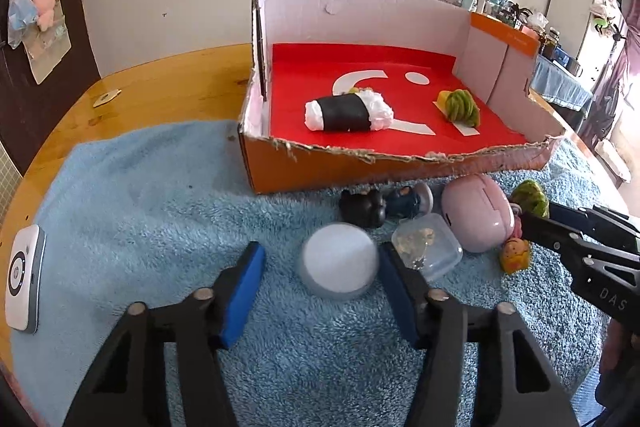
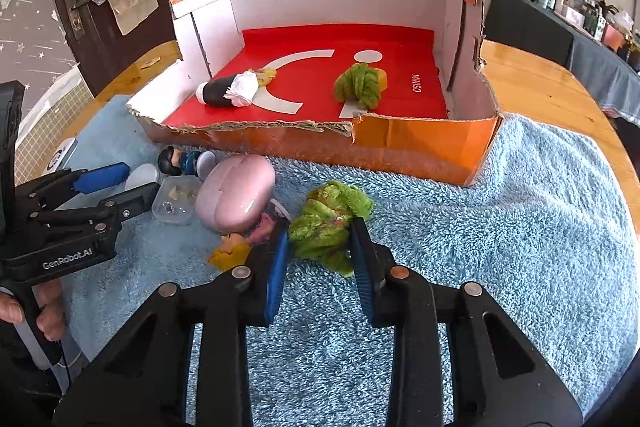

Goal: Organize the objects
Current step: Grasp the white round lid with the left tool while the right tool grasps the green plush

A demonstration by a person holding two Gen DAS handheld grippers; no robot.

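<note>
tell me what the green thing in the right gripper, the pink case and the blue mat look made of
Green knotted toy: fuzzy yarn or chenille, judging by its matte, tufted strands.
Pink case: hard plastic by the look, glossy, with a sharp window glare on its shell.
Blue mat: plush terry-like fabric, deep looped pile, likely a towel or bath mat.

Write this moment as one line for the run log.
left claw: around white round lid, open | right claw: shut on green yarn bundle | box: two items inside
</note>
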